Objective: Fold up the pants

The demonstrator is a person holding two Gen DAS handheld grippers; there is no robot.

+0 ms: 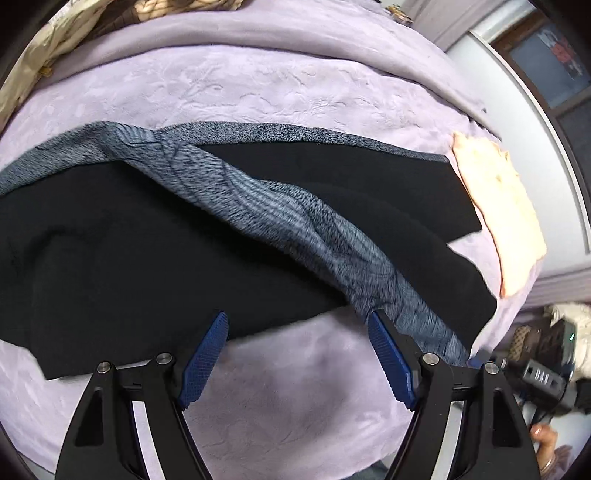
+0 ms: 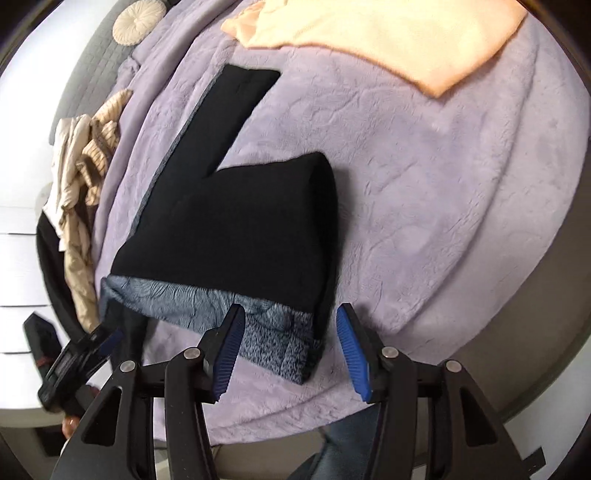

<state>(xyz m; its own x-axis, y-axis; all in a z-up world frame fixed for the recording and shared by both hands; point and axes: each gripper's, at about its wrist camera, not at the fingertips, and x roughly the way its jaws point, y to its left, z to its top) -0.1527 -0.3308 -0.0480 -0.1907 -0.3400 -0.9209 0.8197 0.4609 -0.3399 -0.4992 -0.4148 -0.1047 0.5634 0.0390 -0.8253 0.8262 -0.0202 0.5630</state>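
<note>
Black pants (image 1: 155, 258) with a grey-blue fleece lining (image 1: 280, 218) lie on a lilac blanket (image 1: 288, 398). In the right wrist view the pants (image 2: 236, 221) lie partly folded, one leg stretching away, the lining band (image 2: 207, 306) turned out at the near edge. My left gripper (image 1: 297, 325) is open, its fingers just at the near edge of the pants, holding nothing. My right gripper (image 2: 291, 321) is open, its fingertips at the near corner of the lining band. The left gripper (image 2: 96, 343) also shows at the lower left of the right wrist view.
A peach cloth (image 2: 388, 40) lies on the blanket (image 2: 424, 192) beyond the pants; it also shows in the left wrist view (image 1: 506, 210). A pile of beige striped clothes (image 2: 85, 166) lies at the bed's left side. A round cushion (image 2: 138, 20) sits far back.
</note>
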